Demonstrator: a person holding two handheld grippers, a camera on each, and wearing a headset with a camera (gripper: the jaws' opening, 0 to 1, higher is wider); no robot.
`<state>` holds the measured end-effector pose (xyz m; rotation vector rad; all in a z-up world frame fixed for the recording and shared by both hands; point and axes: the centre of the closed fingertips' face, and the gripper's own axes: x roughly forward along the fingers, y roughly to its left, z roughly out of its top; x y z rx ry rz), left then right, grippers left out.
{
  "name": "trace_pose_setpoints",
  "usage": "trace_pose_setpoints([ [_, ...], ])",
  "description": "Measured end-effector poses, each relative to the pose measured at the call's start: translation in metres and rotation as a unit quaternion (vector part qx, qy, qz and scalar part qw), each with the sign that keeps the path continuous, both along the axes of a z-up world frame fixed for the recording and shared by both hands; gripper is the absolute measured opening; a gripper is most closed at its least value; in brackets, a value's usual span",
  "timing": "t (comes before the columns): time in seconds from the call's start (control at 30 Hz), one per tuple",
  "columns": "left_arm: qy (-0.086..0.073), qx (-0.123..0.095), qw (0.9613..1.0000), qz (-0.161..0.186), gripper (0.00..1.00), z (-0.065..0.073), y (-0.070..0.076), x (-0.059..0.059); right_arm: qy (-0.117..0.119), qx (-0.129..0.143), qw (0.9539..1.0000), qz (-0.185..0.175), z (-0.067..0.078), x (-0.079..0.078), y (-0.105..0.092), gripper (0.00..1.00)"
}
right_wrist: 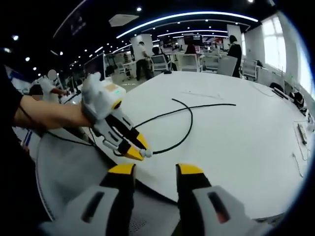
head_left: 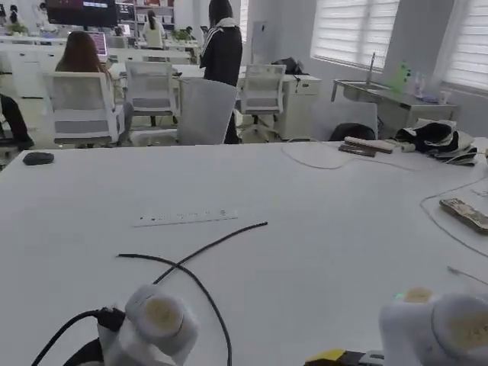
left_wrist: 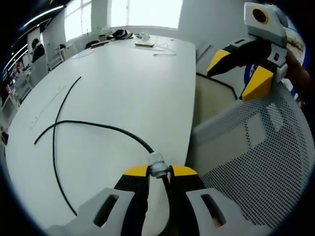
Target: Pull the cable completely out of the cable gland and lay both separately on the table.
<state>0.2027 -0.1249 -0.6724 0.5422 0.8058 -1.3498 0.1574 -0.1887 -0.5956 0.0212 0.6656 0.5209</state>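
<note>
The white desk (head_left: 320,229) spreads wide across the head view. The black cable (head_left: 200,250) lies on it, at 7 o'clock from the desk's middle, its two strands crossing in a loose loop. In the left gripper view the cable runs in from 10 o'clock toward the desk's near edge. There the left tongs (left_wrist: 159,172) are clamped narrow on the fitting at its end. The right tongs (right_wrist: 155,168) stand wide and hold nothing, just at 6 o'clock of that fitting in the right gripper view. The fitting is the small white cable gland (left_wrist: 158,165), with the cable seated in it
</note>
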Motion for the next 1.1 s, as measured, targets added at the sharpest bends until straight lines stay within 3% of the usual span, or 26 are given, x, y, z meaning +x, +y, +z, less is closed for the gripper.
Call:
trace_pose_setpoints([
  [0.13,-0.013,-0.003,0.9999,-0.007,0.17,0.015,0.014,-0.001,0.003,-0.002,0.999,0.044,0.001,0.007,0.015,0.32],
  [0.23,-0.017,-0.007,0.9998,-0.011,0.16,0.027,0.022,-0.004,0.007,-0.015,0.9954,0.095,0.001,0.012,0.029,0.32],
  [0.3,-0.021,-0.009,0.9996,-0.018,0.16,0.033,0.026,-0.006,0.007,-0.021,0.9912,0.131,0.001,0.013,0.038,0.29],
  [0.4,-0.035,0.004,0.9984,-0.045,0.16,0.04,0.034,-0.013,0.015,-0.035,0.9781,0.205,0.0,0.012,0.054,0.27],
  [0.47,-0.041,0.012,0.9972,-0.061,0.16,0.044,0.039,-0.019,0.024,-0.06,0.9633,0.26,-0.004,0.011,0.063,0.27],
  [0.53,-0.052,0.018,0.9958,-0.074,0.16,0.047,0.043,-0.023,0.037,-0.091,0.9424,0.32,-0.012,0.008,0.072,0.27],
  [0.57,-0.056,0.021,0.9952,-0.077,0.16,0.048,0.044,-0.024,0.035,-0.112,0.9268,0.357,-0.016,0.008,0.077,0.28],
  [0.63,-0.061,0.024,0.9942,-0.085,0.16,0.05,0.047,-0.027,0.043,-0.13,0.9126,0.385,-0.022,0.011,0.084,0.28],
  [0.7,-0.065,0.025,0.9934,-0.091,0.16,0.052,0.049,-0.03,0.038,-0.132,0.8996,0.415,-0.024,0.014,0.095,0.28],
  [0.73,-0.067,0.024,0.9929,-0.095,0.16,0.052,0.05,-0.031,0.037,-0.133,0.8958,0.423,-0.025,0.016,0.099,0.27],
  [0.77,-0.068,0.024,0.9925,-0.099,0.16,0.053,0.05,-0.034,0.034,-0.133,0.8866,0.442,-0.025,0.016,0.105,0.26],
  [0.8,-0.069,0.021,0.9918,-0.105,0.16,0.054,0.051,-0.036,0.034,-0.131,0.882,0.451,-0.026,0.016,0.108,0.25],
  [0.93,-0.067,0.016,0.9913,-0.112,0.16,0.055,0.053,-0.041,0.052,-0.135,0.8554,0.497,-0.031,0.01,0.119,0.24],
  [1.0,-0.067,0.013,0.991,-0.115,0.16,0.056,0.054,-0.043,0.052,-0.134,0.8395,0.524,-0.032,0.004,0.124,0.22],
  [1.03,-0.068,0.012,0.9906,-0.118,0.16,0.056,0.055,-0.044,0.055,-0.131,0.8397,0.524,-0.033,0.003,0.126,0.22],
  [1.1,-0.073,0.011,0.9894,-0.126,0.16,0.056,0.056,-0.044,0.06,-0.129,0.8348,0.532,-0.034,0.0,0.129,0.21],
])
